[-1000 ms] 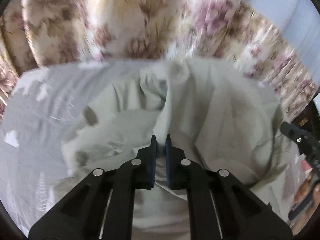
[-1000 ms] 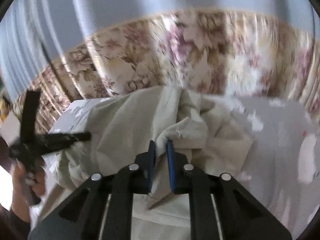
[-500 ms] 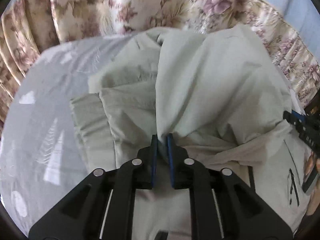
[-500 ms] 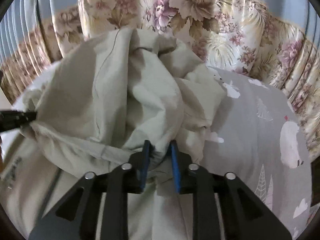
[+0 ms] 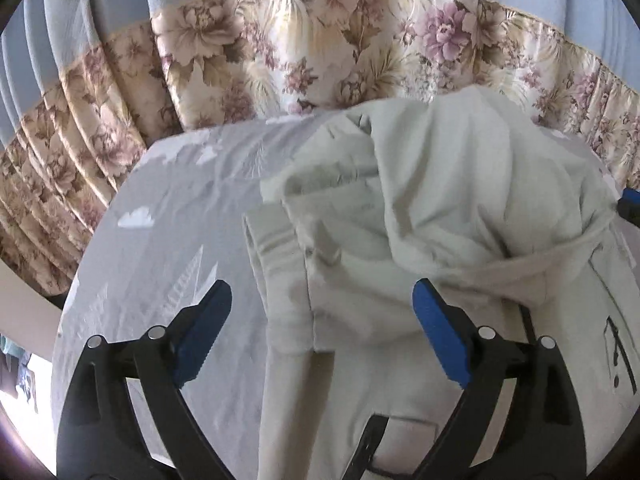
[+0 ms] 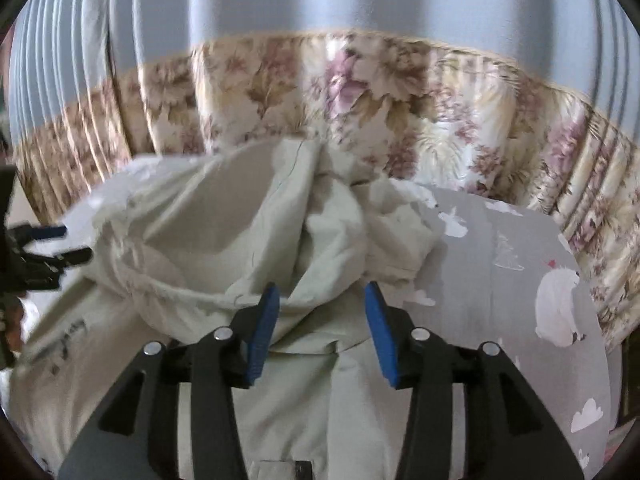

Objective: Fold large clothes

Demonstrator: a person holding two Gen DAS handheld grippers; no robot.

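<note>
Grey sheet [image 5: 168,248] — rumpled, pale jacket [image 5: 460,200].

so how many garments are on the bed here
1: a pale green jacket bunched on the grey printed bedsheet, in front of the floral curtain. Anything under its folds would be hidden.

Bare grey sheet [image 5: 160,264] left of the jacket [image 5: 440,200] — floral curtain [image 5: 320,40] closing off the far edge

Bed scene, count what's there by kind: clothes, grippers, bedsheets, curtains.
Pale green jacket: 1
Grippers: 2, left gripper and right gripper, jaws just opened off the cloth
Grey animal-print bedsheet: 1
Floral curtain: 1
Total: 5
</note>
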